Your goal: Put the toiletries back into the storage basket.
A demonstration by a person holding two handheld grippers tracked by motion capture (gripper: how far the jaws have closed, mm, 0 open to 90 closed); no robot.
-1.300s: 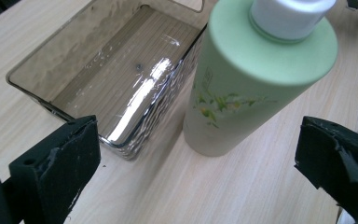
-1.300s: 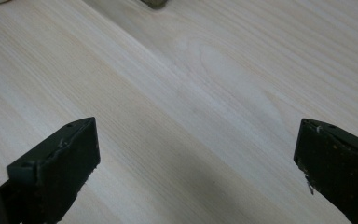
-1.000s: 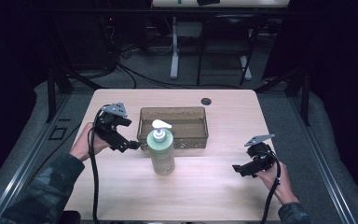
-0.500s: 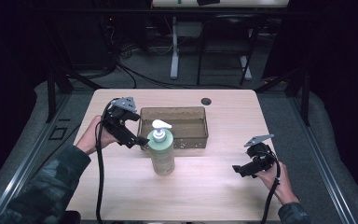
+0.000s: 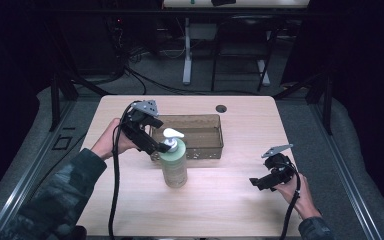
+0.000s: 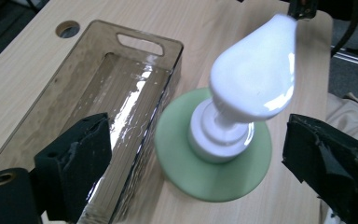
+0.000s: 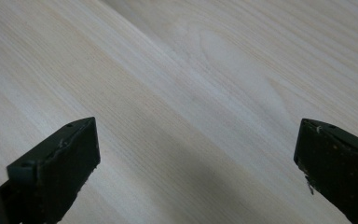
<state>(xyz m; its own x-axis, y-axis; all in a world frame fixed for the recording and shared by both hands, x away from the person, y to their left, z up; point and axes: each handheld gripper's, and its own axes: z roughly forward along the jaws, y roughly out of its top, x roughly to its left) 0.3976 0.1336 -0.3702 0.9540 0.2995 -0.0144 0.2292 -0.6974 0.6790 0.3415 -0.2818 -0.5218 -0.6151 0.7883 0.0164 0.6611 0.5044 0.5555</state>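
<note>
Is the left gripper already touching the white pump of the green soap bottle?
Apart. In the left gripper view, the left gripper has its jaws on either side of the white pump, with table and bottle showing in the gaps; they have just been closing.

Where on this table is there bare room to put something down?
Bare wood lies between the soap bottle and the right gripper, and along the table's near edge. The tray is empty too. It is crowded where the left gripper meets the bottle's pump.
</note>
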